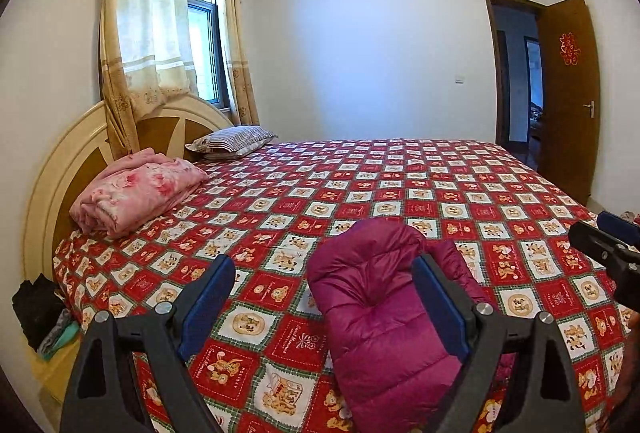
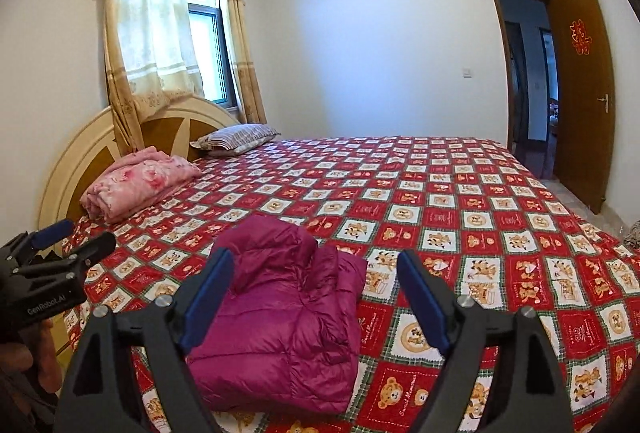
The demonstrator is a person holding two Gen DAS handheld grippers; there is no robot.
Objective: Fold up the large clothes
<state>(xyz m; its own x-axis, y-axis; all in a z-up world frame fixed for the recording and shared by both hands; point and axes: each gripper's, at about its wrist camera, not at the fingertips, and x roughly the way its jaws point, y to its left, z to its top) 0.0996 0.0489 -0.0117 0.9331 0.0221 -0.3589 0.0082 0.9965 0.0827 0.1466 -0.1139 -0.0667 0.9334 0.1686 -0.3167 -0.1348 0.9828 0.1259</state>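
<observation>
Jacket (image 2: 280, 309): 1, folded on bed (image 2: 460, 201); 2 grippers' fingers (image 1: 438, 297) spread wide, empty.

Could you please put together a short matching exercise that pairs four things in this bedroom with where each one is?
Things:
1. purple jacket
2. pink blanket
3. striped pillow
4. door

Places:
A. far corner of the bed, against the headboard under the window
B. standing open on the right side of the room
C. folded on the bedspread near its front edge
D. folded by the headboard, nearer the camera than the pillow

Pairs: 1-C, 2-D, 3-A, 4-B
</observation>
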